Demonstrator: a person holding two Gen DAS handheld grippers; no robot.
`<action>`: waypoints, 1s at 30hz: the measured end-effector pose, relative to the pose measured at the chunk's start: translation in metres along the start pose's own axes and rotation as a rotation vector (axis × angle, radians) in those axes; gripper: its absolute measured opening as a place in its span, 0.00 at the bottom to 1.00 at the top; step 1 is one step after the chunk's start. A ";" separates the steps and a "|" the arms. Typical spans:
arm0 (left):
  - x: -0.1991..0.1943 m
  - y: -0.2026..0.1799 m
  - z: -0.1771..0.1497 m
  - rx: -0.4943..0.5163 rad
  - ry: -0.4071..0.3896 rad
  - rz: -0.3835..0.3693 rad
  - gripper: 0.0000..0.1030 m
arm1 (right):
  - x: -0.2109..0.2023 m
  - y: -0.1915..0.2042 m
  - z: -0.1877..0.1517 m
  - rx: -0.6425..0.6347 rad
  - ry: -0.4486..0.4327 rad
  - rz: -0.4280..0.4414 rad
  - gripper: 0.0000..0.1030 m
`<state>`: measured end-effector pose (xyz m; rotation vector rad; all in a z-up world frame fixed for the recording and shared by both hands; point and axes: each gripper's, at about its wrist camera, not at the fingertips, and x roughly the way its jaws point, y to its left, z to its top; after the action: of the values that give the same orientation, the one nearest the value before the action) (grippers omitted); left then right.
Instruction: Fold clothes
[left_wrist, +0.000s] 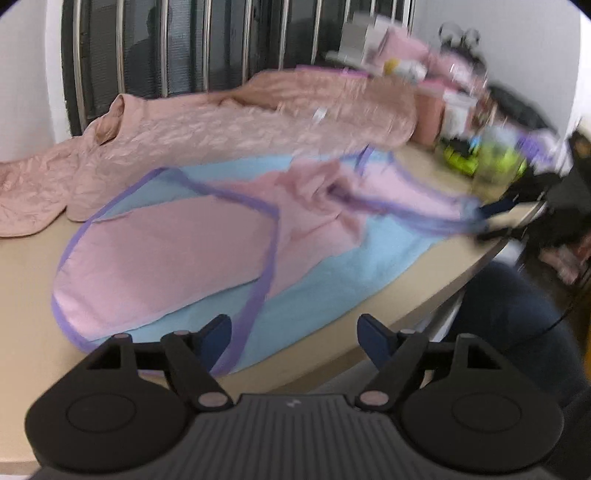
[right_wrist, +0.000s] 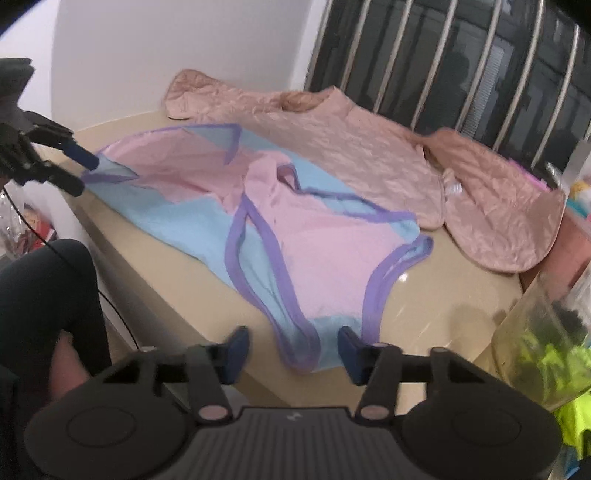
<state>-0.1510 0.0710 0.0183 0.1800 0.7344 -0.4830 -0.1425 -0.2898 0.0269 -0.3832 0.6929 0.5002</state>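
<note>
The pink and blue garment (right_wrist: 295, 229) is spread along the near edge of the table (right_wrist: 443, 295), half folded, with the quilted pink jacket (right_wrist: 369, 147) behind it by the far edge. The right gripper (right_wrist: 291, 345) is held spread around the purple-trimmed corner at the near edge, not pressed on it. The left gripper (left_wrist: 293, 332) is spread too, at the opposite end. Both corners should be pinched squarely on the trim and lifted together, so that the layers are kept aligned.
</note>
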 end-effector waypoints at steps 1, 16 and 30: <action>0.004 0.002 -0.002 0.003 0.018 0.020 0.68 | 0.001 -0.004 0.000 0.022 -0.002 0.009 0.22; -0.016 0.035 0.003 -0.034 -0.021 0.029 0.01 | -0.001 -0.012 0.004 0.093 -0.040 -0.016 0.02; 0.049 0.080 0.070 -0.232 -0.036 0.261 0.30 | 0.058 -0.035 0.064 0.112 -0.041 -0.271 0.12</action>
<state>-0.0393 0.1007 0.0358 0.0482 0.7142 -0.1504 -0.0527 -0.2694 0.0382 -0.3544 0.6153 0.2106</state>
